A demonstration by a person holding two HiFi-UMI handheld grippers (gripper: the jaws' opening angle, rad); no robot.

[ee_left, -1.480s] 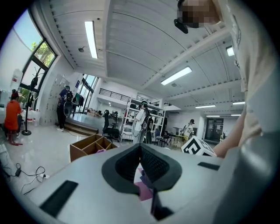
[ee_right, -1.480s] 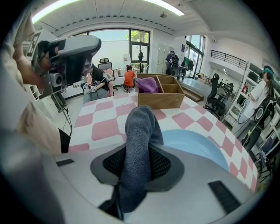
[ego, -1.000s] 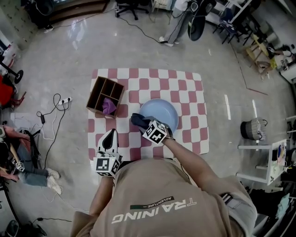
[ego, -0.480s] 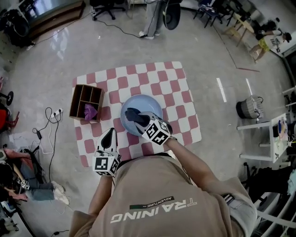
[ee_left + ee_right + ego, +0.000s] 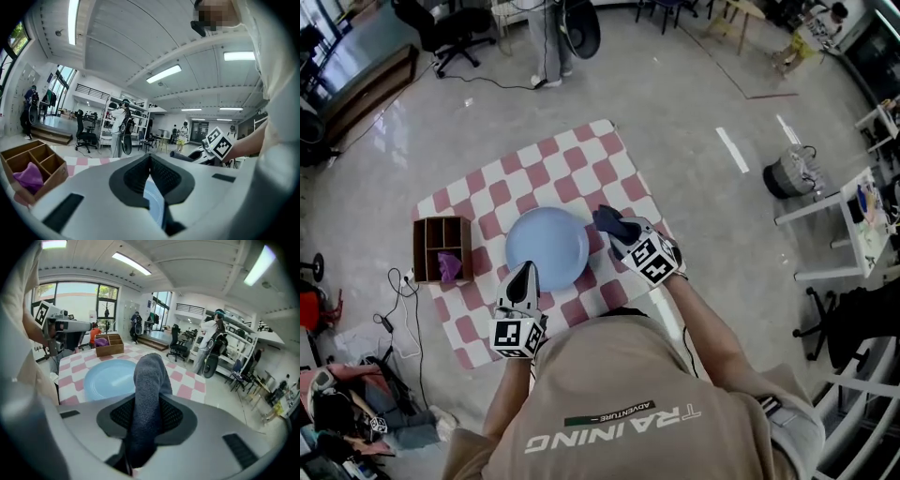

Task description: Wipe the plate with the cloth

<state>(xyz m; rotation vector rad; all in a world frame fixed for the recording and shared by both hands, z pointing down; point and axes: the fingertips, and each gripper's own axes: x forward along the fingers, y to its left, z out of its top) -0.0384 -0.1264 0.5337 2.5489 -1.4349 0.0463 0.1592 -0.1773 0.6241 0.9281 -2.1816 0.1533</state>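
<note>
A light blue plate [image 5: 547, 247] lies in the middle of a pink-and-white checkered mat [image 5: 572, 164]. My right gripper [image 5: 623, 234] is shut on a dark blue-grey cloth [image 5: 609, 220] and hangs just past the plate's right edge. In the right gripper view the cloth [image 5: 150, 385] sticks up between the jaws, with the plate [image 5: 110, 378] behind it to the left. My left gripper [image 5: 523, 273] is at the plate's near-left rim, pointing almost level. Its jaws meet at the tips with nothing in them, and the plate [image 5: 154, 201] shows through the slit.
A wooden divided box [image 5: 441, 246] with a purple cloth [image 5: 450, 265] in it stands on the mat's left edge. Cables [image 5: 398, 281] lie on the floor to the left. A person [image 5: 546, 37], chairs and a white shelf unit [image 5: 834, 225] stand further off.
My right gripper carried the cloth from the plate's left rim across the plate to beyond its right edge. My left gripper came up to the plate's near rim. The head view swung.
</note>
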